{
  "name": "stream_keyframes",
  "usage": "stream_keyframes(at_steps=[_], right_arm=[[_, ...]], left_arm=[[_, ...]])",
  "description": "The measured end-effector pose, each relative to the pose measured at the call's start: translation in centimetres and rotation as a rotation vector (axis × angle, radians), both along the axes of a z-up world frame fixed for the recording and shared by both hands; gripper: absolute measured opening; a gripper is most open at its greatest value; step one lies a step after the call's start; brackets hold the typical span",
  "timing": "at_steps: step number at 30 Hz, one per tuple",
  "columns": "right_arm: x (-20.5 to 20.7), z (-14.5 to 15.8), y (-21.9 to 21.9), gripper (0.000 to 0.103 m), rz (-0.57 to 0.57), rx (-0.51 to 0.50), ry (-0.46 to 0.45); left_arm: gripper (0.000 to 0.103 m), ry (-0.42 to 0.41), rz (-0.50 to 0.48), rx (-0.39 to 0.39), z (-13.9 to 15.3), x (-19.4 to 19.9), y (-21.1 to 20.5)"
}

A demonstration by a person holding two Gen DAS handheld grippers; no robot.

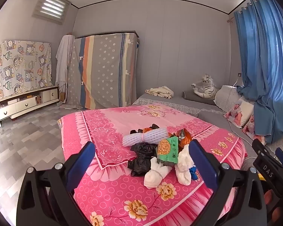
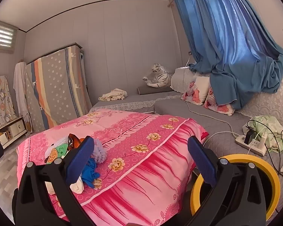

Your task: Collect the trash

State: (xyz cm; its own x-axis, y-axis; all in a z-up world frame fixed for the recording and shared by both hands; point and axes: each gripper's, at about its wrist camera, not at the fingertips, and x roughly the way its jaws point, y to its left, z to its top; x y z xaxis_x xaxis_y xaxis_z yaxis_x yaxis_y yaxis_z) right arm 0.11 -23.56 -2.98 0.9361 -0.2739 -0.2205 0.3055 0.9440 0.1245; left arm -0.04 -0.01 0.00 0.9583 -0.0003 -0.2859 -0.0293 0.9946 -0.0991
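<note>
A pile of trash lies on the pink flowered cloth (image 1: 111, 197) of a table. It holds a white foam net sleeve (image 1: 145, 137), black plastic bags (image 1: 141, 156), a green snack wrapper (image 1: 168, 149), an orange wrapper (image 1: 184, 137), white knotted bags (image 1: 154, 173) and a blue scrap (image 1: 193, 172). My left gripper (image 1: 141, 160) is open, just short of the pile, empty. My right gripper (image 2: 140, 156) is open and empty over the cloth, right of the pile; the blue scrap (image 2: 89, 171) and foam sleeve (image 2: 100, 152) lie by its left finger. A yellow-rimmed bin (image 2: 271, 171) stands below its right finger.
A grey sofa (image 2: 179, 107) wraps the table's far and right sides, with a toy tiger (image 2: 158, 76), cushions, a cream cloth (image 2: 114, 94) and a power strip (image 2: 251, 145) with cables. Blue curtains (image 2: 226, 43) hang at right. A covered wardrobe (image 1: 103, 71) and TV stand (image 1: 24, 103) stand at left.
</note>
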Motion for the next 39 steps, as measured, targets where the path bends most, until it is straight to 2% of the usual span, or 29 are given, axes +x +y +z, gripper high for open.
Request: stream_keyframes(at_steps=[39], right_arm=[[0.1, -0.1, 0.0, 0.095, 0.001, 0.003, 0.005]], left_arm=[[0.096, 0.017, 0.000, 0.001, -1.0, 0.2, 0.8]])
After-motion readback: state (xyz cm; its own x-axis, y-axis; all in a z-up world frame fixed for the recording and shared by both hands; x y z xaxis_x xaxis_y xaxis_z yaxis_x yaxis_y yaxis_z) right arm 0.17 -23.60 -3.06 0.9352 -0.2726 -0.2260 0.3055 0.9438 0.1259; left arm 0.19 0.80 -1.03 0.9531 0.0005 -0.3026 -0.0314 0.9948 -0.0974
